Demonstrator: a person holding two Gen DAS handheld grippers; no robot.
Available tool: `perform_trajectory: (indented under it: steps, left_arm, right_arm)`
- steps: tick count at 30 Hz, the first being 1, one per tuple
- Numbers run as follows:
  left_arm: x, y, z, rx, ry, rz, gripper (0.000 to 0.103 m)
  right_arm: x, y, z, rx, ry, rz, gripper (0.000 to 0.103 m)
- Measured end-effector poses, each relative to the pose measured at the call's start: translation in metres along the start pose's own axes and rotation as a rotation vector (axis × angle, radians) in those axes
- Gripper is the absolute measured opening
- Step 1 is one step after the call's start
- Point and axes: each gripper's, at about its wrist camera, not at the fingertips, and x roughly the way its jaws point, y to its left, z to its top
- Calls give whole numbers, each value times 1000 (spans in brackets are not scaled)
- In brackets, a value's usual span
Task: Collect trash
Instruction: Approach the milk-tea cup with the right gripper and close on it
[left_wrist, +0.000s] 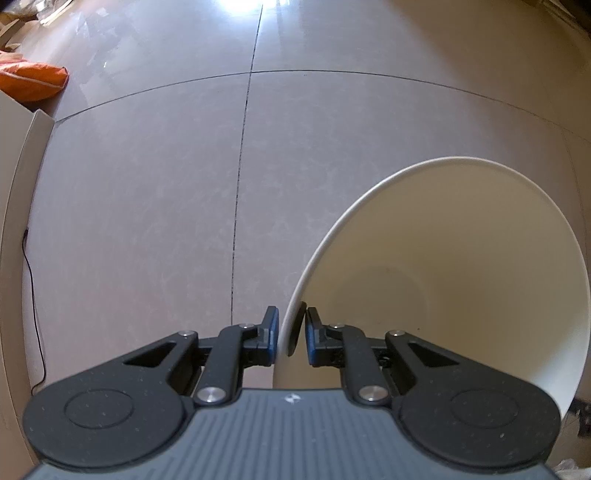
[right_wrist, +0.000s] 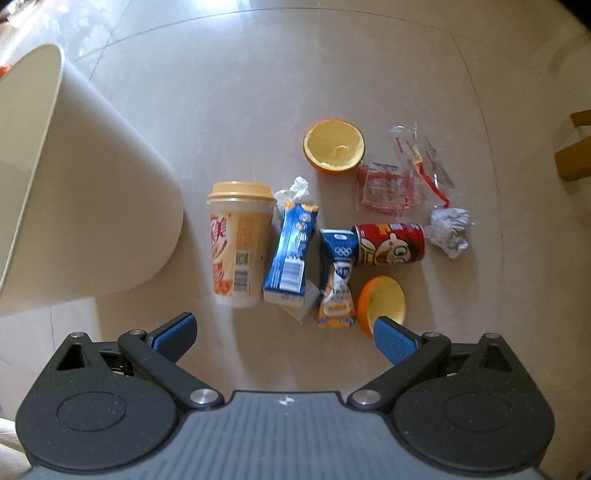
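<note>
The left gripper (left_wrist: 291, 334) pinches the rim of a plain cream-white plastic bin (left_wrist: 461, 258), empty inside. The right gripper (right_wrist: 284, 332) gapes wide, holding nothing, above scattered trash: a yellow-lidded paper cup (right_wrist: 236, 243) and a red can (right_wrist: 391, 243).

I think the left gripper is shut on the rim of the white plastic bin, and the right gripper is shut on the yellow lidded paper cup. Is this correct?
Not quite. In the right wrist view the right gripper is open, above the floor trash, gripping nothing; the yellow lidded paper cup lies untouched. The left gripper is indeed shut on the white plastic bin's rim.
</note>
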Motion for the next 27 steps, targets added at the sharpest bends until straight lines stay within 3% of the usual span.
perform_trajectory:
  steps: [5,12,20,23,27]
  left_arm:
    - [2,-8,-5,48,-10,22,13]
    - [2,-11,-13,85,-34,23,12]
    - [-3,-10,-15,96,-36,20,12]
    - [-1,-8,-16,77,-51,18,12]
    - [1,-2,-17,48,-55,-1,12]
  right_arm:
    - [17,-15,10,6,-24,-11,103]
    - [18,-19,27,28,-98,43,103]
    - [9,-12,16,82,-139,119,103]
    - [13,-7,9,68,-140,123,91]
    - [22,8,11,18,-140,139,83]
